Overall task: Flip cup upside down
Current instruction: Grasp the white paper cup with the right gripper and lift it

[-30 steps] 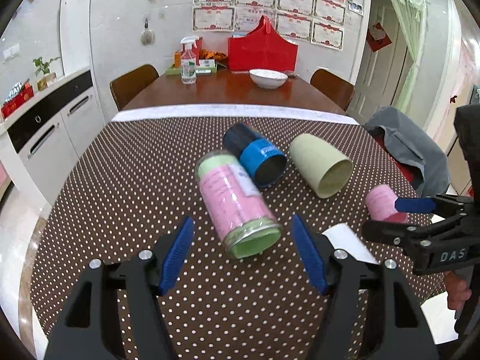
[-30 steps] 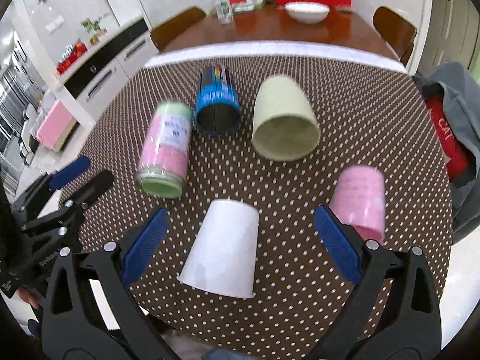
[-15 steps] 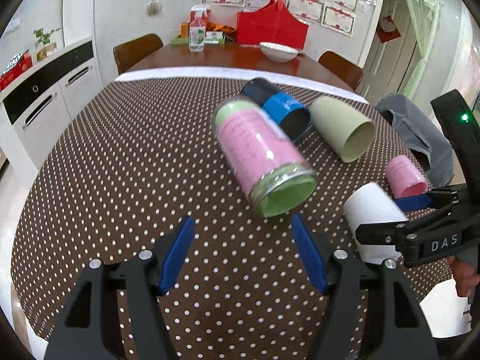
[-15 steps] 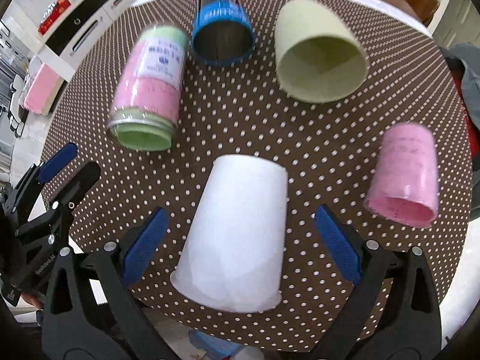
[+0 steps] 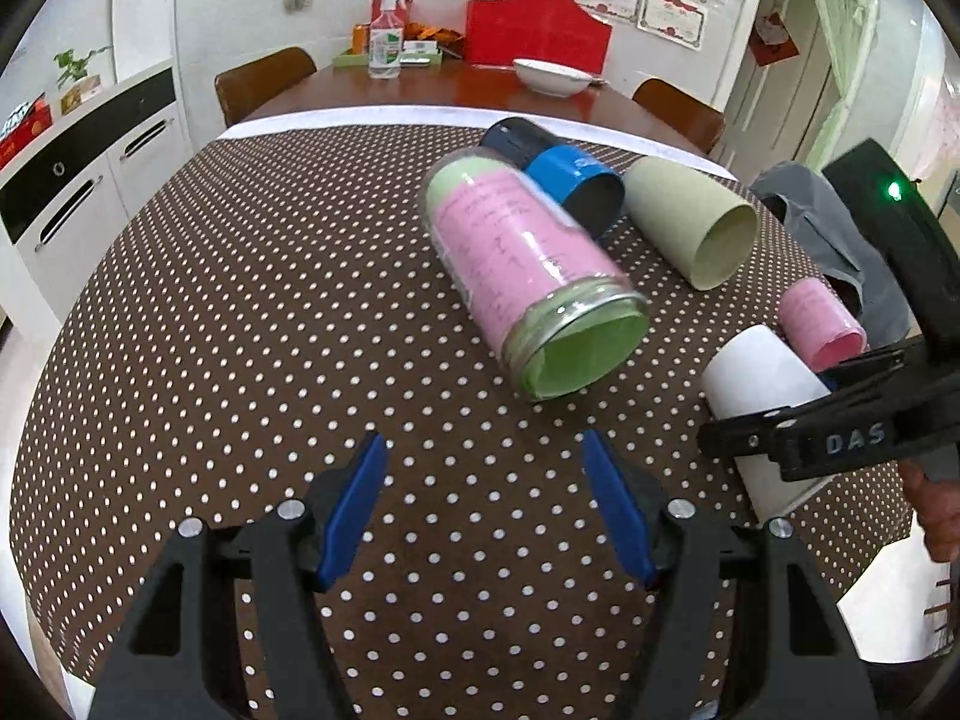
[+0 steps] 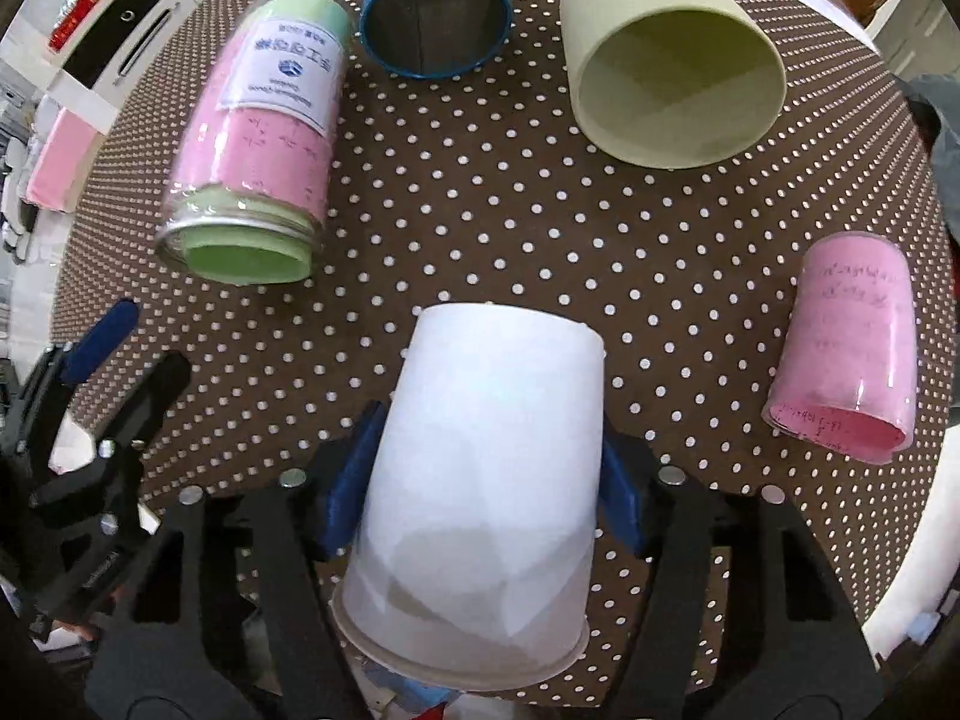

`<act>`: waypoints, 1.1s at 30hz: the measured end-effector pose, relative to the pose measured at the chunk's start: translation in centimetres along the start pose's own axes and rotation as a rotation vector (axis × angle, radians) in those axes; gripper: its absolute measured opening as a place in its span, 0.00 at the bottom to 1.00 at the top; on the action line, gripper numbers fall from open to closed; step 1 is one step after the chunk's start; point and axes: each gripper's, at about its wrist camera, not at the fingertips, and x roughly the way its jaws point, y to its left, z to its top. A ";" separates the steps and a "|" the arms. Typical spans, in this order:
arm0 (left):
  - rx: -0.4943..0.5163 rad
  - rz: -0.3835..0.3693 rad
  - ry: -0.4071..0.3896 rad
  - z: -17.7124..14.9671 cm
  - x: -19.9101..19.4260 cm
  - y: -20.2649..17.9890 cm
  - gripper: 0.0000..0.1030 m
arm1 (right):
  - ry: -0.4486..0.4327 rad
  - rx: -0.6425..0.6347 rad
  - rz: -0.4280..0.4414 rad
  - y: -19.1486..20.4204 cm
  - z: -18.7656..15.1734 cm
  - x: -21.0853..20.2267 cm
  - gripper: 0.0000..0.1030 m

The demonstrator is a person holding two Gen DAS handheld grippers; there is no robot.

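A white paper cup (image 6: 486, 480) lies on its side on the dotted tablecloth (image 6: 480, 210), base away from me, rim toward the camera. My right gripper (image 6: 489, 492) is shut on it, blue pads pressing both sides of its body. It also shows in the left wrist view (image 5: 762, 384) with the right gripper (image 5: 828, 384) around it. My left gripper (image 5: 480, 510) is open and empty over the cloth, short of a pink and green glass jar (image 5: 528, 276) lying on its side.
Also lying on their sides are a blue cup (image 6: 435, 18), a pale green cup (image 6: 666, 60) and a small pink cup (image 6: 846, 354). The table's near edge is just under the white cup. A second table with a bowl (image 5: 555, 75) stands behind.
My right gripper moved forward and down over the white cup and closed on its sides. My left gripper drew back a little and stayed open.
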 end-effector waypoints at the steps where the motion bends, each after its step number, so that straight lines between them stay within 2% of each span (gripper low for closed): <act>1: 0.004 -0.001 -0.004 0.2 -0.1 -0.2 0.65 | -0.004 -0.007 0.026 0.0 0.0 -0.3 0.61; 9: 0.010 -0.009 -0.033 1.5 -0.5 -1.3 0.65 | -0.130 -0.040 -0.013 0.1 -0.2 -3.3 0.61; 15: -0.020 -0.015 -0.060 2.6 -0.7 -1.8 0.65 | -0.275 -0.003 -0.046 -0.9 -0.5 -4.7 0.61; 23: -0.050 -0.018 -0.116 3.9 -1.6 -2.2 0.65 | -0.566 0.033 -0.063 -1.3 -0.6 -6.7 0.61; 26: -0.053 -0.015 -0.142 4.4 -2.2 -2.4 0.65 | -0.696 0.016 -0.098 -1.2 -0.7 -8.1 0.61; 31: -0.045 0.007 -0.190 5.1 -2.6 -2.9 0.65 | -0.927 -0.079 -0.163 0.3 -1.2 -8.6 0.61; 33: -0.042 0.013 -0.202 5.1 -2.4 -3.1 0.65 | -1.017 -0.161 -0.199 0.7 -2.0 -7.9 0.61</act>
